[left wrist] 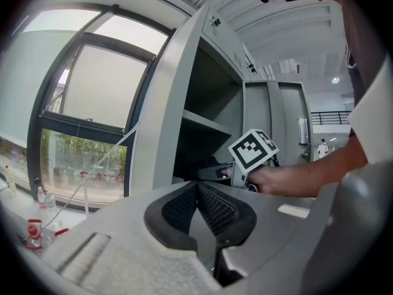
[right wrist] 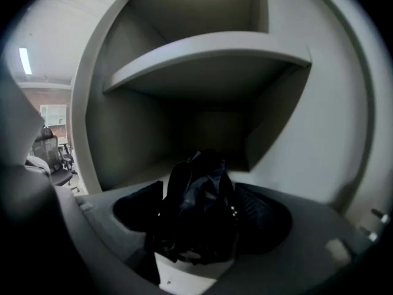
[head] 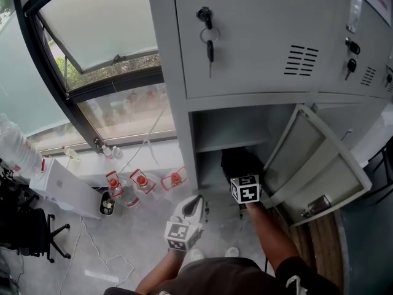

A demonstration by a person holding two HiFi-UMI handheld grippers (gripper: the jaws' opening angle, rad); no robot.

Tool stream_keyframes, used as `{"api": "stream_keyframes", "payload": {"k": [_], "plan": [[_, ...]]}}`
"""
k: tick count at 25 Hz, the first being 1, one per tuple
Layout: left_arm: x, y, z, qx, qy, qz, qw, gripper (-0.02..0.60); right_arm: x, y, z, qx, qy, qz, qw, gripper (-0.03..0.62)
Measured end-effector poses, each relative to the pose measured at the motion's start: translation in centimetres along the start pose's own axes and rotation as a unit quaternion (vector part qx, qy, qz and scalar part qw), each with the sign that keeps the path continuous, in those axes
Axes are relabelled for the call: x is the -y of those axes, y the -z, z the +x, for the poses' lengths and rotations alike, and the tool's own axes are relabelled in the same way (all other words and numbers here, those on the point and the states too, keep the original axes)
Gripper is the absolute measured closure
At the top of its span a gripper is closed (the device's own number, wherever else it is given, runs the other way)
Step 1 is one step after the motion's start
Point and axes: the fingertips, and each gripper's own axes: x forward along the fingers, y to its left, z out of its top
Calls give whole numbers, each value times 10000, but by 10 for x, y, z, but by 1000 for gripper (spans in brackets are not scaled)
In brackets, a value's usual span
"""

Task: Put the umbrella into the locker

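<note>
The black folded umbrella (right wrist: 196, 183) lies on the floor of the open lower compartment of the grey locker (head: 215, 128), seen as a dark bundle (head: 241, 161) in the head view. My right gripper (right wrist: 201, 217) reaches into that compartment with its jaws spread wide. The umbrella sits between the dark pads (right wrist: 267, 211), and I see no firm pinch. Its marker cube (head: 247, 189) is at the opening, and the left gripper view shows it there too (left wrist: 253, 149). My left gripper (head: 196, 203) hangs outside, left of the locker, its pads (left wrist: 212, 208) closed together on nothing.
The compartment door (head: 319, 171) stands swung open to the right. A shelf (right wrist: 209, 54) spans the compartment above the umbrella. Keys (head: 209, 35) hang from the door above. Red-capped bottles (head: 141, 180), a white box (head: 64, 189) and a cable lie on the floor by the window.
</note>
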Motion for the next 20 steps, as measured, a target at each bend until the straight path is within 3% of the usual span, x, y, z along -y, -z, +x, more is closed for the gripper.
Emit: {"api": "stream_keyframes", "payload": {"k": [4, 14, 20], "plan": [[2, -2, 2, 25, -4, 6, 10000, 577, -7, -9, -30, 272, 87, -86, 9996, 240], [10, -12, 10, 123, -19, 41, 9999, 577, -31, -20, -92, 606, -195, -137, 9979, 241], [13, -19, 11, 157, -3, 103, 9998, 577, -31, -14, -113, 739, -60, -143, 9971, 352]]}}
